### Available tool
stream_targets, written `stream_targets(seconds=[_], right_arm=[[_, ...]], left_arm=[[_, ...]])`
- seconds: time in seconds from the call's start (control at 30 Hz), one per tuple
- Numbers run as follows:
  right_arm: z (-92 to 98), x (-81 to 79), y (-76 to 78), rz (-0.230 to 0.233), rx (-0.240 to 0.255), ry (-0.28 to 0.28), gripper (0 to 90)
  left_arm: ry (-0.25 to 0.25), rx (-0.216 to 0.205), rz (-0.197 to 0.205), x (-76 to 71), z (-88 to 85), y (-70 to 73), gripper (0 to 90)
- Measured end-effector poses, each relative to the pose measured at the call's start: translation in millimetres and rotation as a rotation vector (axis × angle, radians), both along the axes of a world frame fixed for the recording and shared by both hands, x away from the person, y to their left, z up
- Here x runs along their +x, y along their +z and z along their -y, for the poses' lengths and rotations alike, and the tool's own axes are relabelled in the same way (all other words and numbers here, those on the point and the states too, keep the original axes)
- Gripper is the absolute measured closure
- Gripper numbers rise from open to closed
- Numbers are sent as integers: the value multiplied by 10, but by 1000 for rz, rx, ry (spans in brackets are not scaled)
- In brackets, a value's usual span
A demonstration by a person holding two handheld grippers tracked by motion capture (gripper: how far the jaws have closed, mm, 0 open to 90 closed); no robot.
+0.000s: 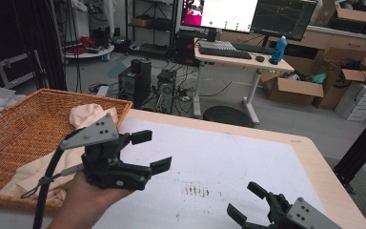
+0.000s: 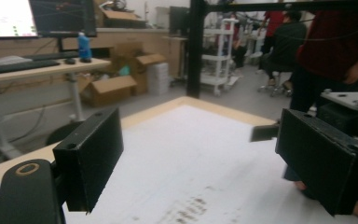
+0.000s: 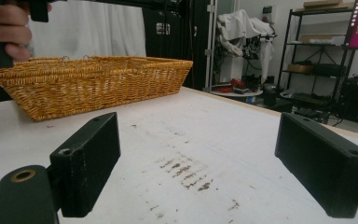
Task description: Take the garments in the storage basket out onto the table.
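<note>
**Holding both grippers open over the worktop, nothing grasped**

Your left gripper [image 1: 147, 151] sits left of centre in the high view, raised above the white worktop [image 1: 228, 157], with your hand [image 1: 88, 200] wrapped under its body. Its jaws stand wide apart and hold nothing. The grey plate on top tilts toward the upper left of the frame, and the cable drops away at the lower left.

Your right gripper [image 1: 248, 200] shows at the lower right of the high view, low over the worktop, jaws likewise spread and empty.

The wicker basket [image 1: 9, 138] occupies the left edge of the frame, resting on the worktop. A cream cloth [image 1: 88, 114] lies inside it, draped along the near-right side, just behind your left gripper. In the right gripper view the basket [image 3: 93, 84] stands at upper left, well apart from those jaws.

Dark smudges [image 1: 195, 190] mark the worktop between the two grippers; the same marks [image 3: 184, 172] lie ahead of the right jaws.
</note>
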State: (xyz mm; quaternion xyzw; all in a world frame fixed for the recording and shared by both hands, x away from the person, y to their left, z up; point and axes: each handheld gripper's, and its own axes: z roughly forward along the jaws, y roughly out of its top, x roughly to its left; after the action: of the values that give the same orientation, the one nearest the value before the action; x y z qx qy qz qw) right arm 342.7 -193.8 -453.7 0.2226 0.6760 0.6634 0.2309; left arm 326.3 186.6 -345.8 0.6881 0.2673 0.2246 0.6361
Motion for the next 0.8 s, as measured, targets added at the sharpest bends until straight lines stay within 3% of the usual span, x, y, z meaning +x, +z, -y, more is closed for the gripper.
stream_targets(seconds=[0.03, 0.07, 0.23, 0.5, 0.8], right_arm=[[0, 0, 0, 0, -1, 0, 137], [-2, -2, 0, -2, 0, 0, 137], [-1, -1, 0, -1, 0, -1, 137], [0, -3, 0, 1, 0, -1, 138], [1, -1, 0, 1, 1, -1, 138]], left_arm=[[23, 7, -2, 28, -120, 38, 154], [23, 7, -2, 28, -120, 38, 154], [87, 28, -27, 75, -463, 102, 154], [182, 47, -76, 59, -983, 101, 154], [251, 56, -130, 62, -1342, 44, 153]])
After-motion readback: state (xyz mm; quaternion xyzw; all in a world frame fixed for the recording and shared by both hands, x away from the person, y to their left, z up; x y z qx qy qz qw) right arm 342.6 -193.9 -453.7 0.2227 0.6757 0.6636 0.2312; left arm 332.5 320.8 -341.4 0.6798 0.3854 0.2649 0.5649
